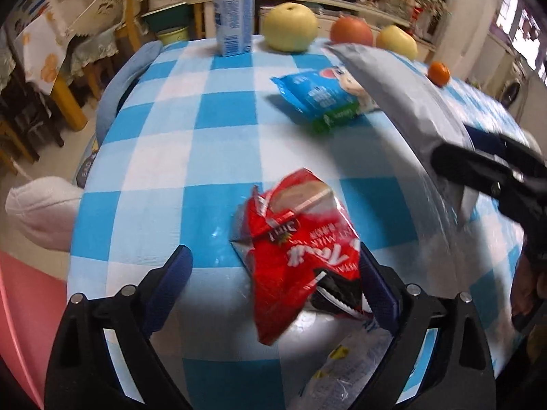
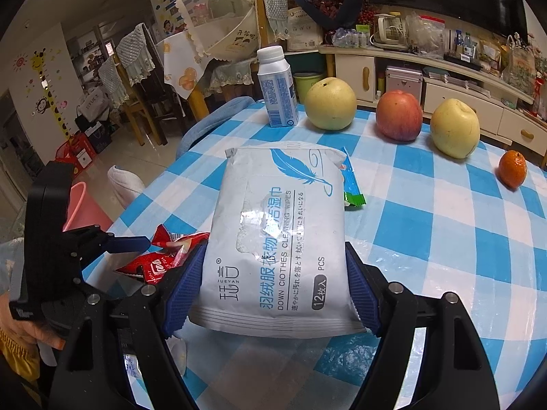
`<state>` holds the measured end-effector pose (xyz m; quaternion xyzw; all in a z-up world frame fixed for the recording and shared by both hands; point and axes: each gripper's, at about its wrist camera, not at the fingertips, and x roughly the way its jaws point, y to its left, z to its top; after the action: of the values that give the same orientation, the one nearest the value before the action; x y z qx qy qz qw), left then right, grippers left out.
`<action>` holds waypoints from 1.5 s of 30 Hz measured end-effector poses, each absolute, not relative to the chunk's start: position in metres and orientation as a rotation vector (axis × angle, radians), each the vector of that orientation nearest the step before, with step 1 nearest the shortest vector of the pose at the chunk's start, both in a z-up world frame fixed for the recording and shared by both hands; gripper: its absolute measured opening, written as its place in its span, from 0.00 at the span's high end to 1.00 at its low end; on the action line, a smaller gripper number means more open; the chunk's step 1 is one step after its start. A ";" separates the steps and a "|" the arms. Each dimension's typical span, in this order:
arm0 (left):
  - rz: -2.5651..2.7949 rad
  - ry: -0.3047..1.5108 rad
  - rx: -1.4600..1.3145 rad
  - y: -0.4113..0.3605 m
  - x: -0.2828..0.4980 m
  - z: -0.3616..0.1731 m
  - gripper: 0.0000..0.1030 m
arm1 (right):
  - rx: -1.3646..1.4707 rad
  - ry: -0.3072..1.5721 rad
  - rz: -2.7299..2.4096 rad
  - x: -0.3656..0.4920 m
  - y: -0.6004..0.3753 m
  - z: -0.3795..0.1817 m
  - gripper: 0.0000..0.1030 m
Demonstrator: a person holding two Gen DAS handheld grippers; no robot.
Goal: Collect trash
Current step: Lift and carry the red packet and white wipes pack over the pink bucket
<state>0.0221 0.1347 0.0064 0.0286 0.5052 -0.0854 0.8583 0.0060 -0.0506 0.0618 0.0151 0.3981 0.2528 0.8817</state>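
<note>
low in the frame the left gripper (image 1: 273,270) gapes around the red wrapper (image 1: 297,256), lying lengthwise between its fingers and touching the right one, while the right gripper (image 2: 273,276) clamps the wipes pack (image 2: 277,239), the blue packet (image 1: 321,97) lying farther up-table.

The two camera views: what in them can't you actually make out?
- Blue snack packet, right wrist view: mostly behind the wipes pack.
- Red wrapper, left wrist view: print blurred; whether the left gripper pinches it is unclear.
- Pink bin: cut off by the edge, contents unseen.
</note>
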 end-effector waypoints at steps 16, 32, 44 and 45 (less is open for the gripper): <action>-0.150 1.030 -0.079 0.151 0.025 0.011 0.51 | 0.026 0.828 0.526 -0.001 -0.039 0.059 0.25; -0.060 0.890 -0.165 0.198 0.010 0.061 0.53 | 0.068 0.813 0.528 -0.026 -0.027 0.076 0.25; 0.149 0.764 -0.104 0.265 -0.025 0.114 0.52 | 0.056 0.770 0.601 -0.061 0.027 0.103 0.25; 0.175 0.758 -0.104 0.273 -0.028 0.117 0.52 | 0.052 0.767 0.612 -0.064 0.033 0.106 0.25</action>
<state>-0.0279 0.2731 0.1168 -0.0508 0.3694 0.0854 0.9239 -0.0643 0.0334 0.1056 0.0249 0.3683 0.2939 0.8817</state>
